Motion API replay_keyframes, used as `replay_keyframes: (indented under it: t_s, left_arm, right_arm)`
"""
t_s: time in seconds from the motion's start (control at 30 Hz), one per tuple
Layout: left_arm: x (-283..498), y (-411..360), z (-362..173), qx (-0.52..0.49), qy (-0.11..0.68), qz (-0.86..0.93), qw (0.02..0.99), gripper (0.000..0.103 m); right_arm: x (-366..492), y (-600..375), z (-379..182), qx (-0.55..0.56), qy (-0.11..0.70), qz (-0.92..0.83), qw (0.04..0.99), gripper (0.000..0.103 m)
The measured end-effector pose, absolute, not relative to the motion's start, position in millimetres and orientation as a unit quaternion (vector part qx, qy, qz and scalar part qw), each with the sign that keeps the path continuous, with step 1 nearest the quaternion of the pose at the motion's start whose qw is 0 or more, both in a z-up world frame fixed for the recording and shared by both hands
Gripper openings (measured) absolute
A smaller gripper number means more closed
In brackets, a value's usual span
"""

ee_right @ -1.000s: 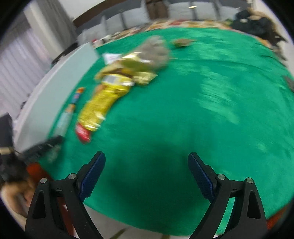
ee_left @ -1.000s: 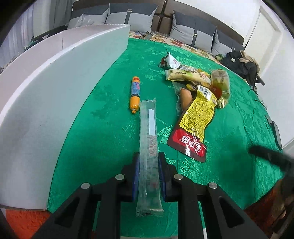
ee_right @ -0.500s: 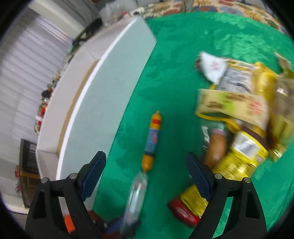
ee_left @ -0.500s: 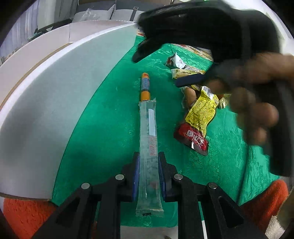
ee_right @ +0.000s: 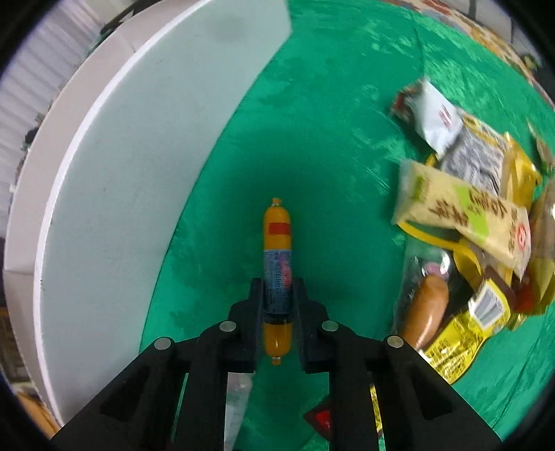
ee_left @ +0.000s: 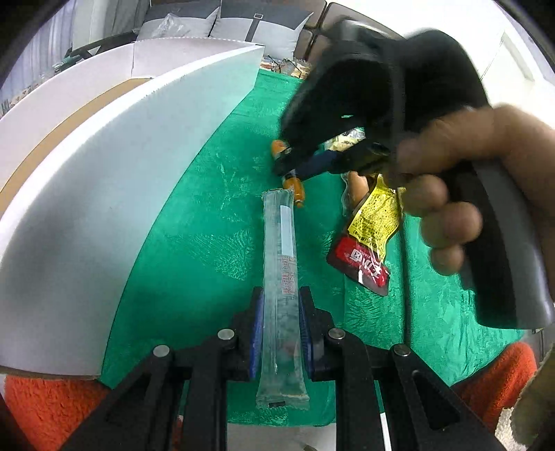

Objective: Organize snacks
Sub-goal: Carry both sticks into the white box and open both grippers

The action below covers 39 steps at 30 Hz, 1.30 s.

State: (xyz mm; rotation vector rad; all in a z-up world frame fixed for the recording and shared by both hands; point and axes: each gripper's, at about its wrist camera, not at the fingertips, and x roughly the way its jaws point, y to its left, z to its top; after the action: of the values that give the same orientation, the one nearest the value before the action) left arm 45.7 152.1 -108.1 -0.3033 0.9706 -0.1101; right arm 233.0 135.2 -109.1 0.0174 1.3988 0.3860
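My left gripper (ee_left: pixel 279 312) is shut on a long clear snack tube (ee_left: pixel 281 263) that points away over the green cloth. My right gripper (ee_right: pixel 276 295) is shut on an orange sausage stick with a blue label (ee_right: pixel 276 256), which lies on the cloth. In the left wrist view the right gripper (ee_left: pixel 295 166) reaches in from the right with the hand on its handle, and it covers most of the sausage (ee_left: pixel 298 190). A pile of snack packets (ee_right: pixel 478 222) lies to the right, with a yellow and red packet (ee_left: pixel 373 229) nearest.
A white cardboard box (ee_left: pixel 104 194) with an open top stands along the left side, its wall (ee_right: pixel 114 194) close to both grippers. Green cloth (ee_left: pixel 208 243) covers the table. Sofa cushions (ee_left: pixel 249 24) sit behind. An orange surface (ee_left: pixel 41 409) shows below the table edge.
My right gripper swung across from the open table to the sausage stick and closed on it. My left gripper kept hold of the clear tube and shifted slightly toward the box.
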Motion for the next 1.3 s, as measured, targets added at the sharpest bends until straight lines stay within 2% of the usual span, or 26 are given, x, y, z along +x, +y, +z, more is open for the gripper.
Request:
replay_keyframes:
  t_s: [0.13,0.4,0.57,0.7,0.8,0.97,1.03,1.1,1.13,1.17,1.3]
  left_arm:
    - [41,158,-100,-0.159,0.452,-0.064,0.876,0.018]
    - [25,182,-45,-0.237,0.42,-0.116,0.868,0.018]
    - [18,244,1,-0.274,0.37,-0.085,0.884,0.018]
    - [26,307,25,-0.257,0.344,-0.01,0.903,0.018]
    - [33,343,21,-0.239,0.347,0.043,0.906,0.018]
    - [41,375,-21,-0.184,0.389,0.128,0.893,0.019]
    - [41,383,-38,-0.18,0.411,0.147,0.881,0.026]
    - [42,385,-48,-0.191,0.426,0.153,0.871,0.063]
    - [41,390,-51,-0.2,0.425,0.157,0.869,0.07]
    - [38,392,-51,-0.207,0.417,0.159,0.871,0.073]
    - [40,374,-36,-0.189,0.407,0.143,0.882,0.077]
  right_arm:
    - [229,97,-88,0.102,0.624,0.202,0.748,0.016]
    - [210,49,-33,0.163,0.583,0.23,0.762,0.016]
    - [209,76,6,0.176,0.55,0.291,0.763,0.016]
    - [193,135,32,0.179,0.528,0.355,0.75,0.016]
    - [172,168,36,0.164,0.523,0.386,0.742,0.017]
    - [163,216,23,0.14,0.53,0.401,0.734,0.017]
    - [157,225,14,0.123,0.538,0.4,0.732,0.021]
    - [152,225,11,0.096,0.538,0.381,0.746,0.031]
    - [153,224,9,0.095,0.537,0.375,0.75,0.054]
    - [154,219,6,0.098,0.534,0.367,0.756,0.06]
    - [152,187,8,0.082,0.506,0.346,0.786,0.06]
